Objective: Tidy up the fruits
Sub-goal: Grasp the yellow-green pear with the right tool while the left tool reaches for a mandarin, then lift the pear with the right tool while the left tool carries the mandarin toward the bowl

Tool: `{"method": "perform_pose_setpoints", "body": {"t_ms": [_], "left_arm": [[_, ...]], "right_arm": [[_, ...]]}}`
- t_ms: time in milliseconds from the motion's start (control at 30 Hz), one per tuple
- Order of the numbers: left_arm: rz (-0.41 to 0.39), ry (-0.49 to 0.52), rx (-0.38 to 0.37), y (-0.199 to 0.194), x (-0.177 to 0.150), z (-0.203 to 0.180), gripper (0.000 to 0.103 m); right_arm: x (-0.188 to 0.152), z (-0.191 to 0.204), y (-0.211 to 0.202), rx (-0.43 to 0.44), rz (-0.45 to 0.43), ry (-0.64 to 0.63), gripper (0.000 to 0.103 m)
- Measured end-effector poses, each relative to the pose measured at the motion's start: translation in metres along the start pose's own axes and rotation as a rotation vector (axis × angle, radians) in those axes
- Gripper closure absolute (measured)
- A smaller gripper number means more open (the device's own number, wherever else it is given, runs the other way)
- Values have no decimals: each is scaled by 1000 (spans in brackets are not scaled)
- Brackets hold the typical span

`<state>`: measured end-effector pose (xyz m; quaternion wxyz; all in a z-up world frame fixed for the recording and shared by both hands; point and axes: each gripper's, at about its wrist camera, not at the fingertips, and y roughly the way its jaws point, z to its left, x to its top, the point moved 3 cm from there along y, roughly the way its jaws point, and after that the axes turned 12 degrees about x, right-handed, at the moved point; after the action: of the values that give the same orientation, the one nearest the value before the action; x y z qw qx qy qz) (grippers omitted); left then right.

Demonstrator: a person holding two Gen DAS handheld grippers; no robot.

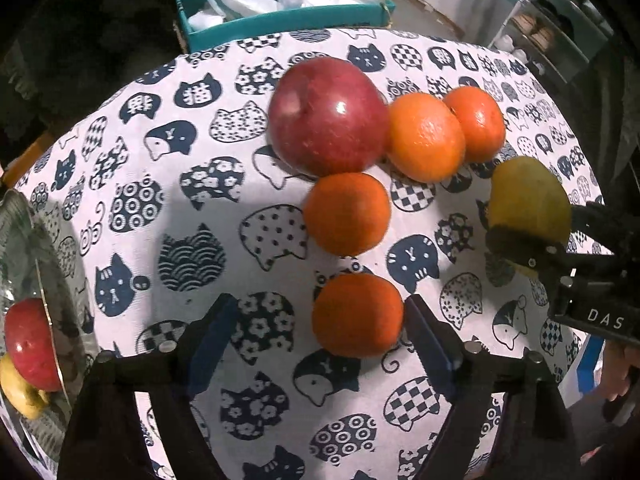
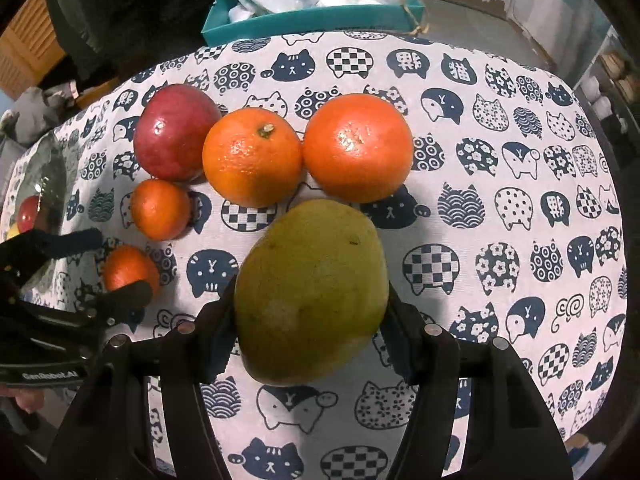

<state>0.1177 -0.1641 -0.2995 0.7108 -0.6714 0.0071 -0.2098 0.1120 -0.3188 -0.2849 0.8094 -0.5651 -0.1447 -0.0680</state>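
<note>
My left tongs (image 1: 320, 332) are spread around the nearest small round orange tangerine (image 1: 357, 315) on the cat-print bench (image 1: 200, 216); it sits hard against the right pad, so I'd centre first. My right tongs (image 2: 310, 334) pinch the yellow-green mango (image 2: 312, 292) (long axis pointing away), lifted clear.
</note>
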Motion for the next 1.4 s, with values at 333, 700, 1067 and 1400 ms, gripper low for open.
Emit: {"method": "perform_pose_setpoints", "body": {"t_ms": [333, 700, 1067, 1400], "left_arm": [[4, 53, -50, -1, -4, -23, 58], [-53, -14, 5, -23, -1, 4, 59], [-157, -69, 43, -71, 2, 28, 59], [-256, -91, 62, -116, 2, 45, 59]], "right_arm": [[-1, 3, -4, -6, -16, -8, 40], [4, 12, -25, -25, -77, -33, 40], [11, 42, -59, -36, -163, -103, 40], [14, 70, -93, -19, -236, -164, 40]]}}
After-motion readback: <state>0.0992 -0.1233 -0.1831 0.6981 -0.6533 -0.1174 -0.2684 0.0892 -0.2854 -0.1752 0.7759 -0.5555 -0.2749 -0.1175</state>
